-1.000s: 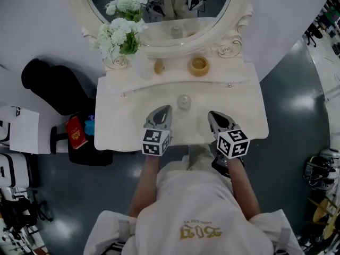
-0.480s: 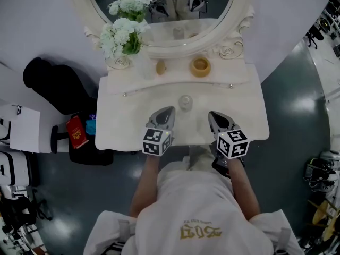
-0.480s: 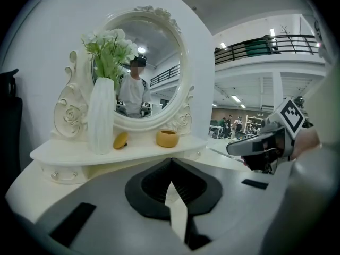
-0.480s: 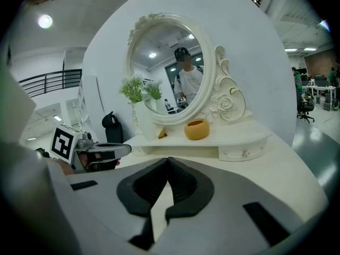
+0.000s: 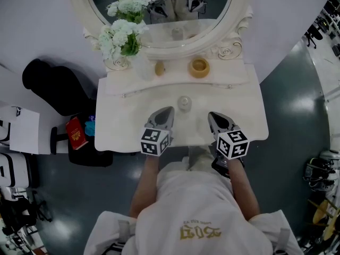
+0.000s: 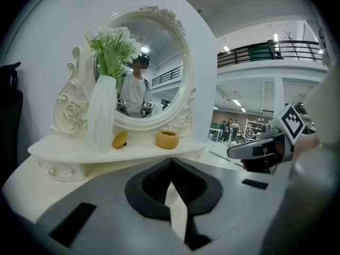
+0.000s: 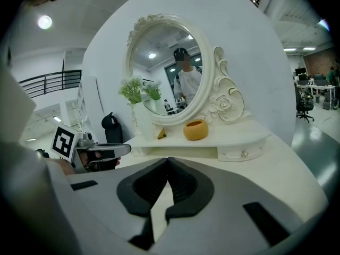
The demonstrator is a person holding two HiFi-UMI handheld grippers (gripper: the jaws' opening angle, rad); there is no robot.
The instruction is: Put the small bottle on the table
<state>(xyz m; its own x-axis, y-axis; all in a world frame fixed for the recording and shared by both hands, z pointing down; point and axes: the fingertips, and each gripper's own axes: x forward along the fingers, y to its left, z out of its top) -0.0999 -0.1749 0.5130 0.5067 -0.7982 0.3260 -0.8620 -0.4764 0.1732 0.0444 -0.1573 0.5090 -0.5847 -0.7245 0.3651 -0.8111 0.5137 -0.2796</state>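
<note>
A small clear bottle (image 5: 184, 103) stands upright on the white dressing table (image 5: 122, 126), in the middle of its top. It sits just beyond and between the two grippers, touched by neither. My left gripper (image 5: 163, 112) hovers over the table's front, its jaws shut with nothing between them (image 6: 171, 161). To its right, my right gripper (image 5: 214, 116) is also shut and empty (image 7: 168, 159). Neither gripper view shows the bottle. Each gripper appears in the other's view: the right gripper (image 6: 260, 150) and the left gripper (image 7: 101, 152).
On the raised back shelf stand a white vase of flowers (image 5: 121, 39), a small yellow object (image 5: 159, 67) and a yellow bowl (image 5: 199, 66), under an oval mirror (image 5: 170, 4). A black bag (image 5: 53, 86) and a red item (image 5: 76, 133) lie left of the table.
The left gripper has tilted very slightly. The bottle and the right gripper have not moved.
</note>
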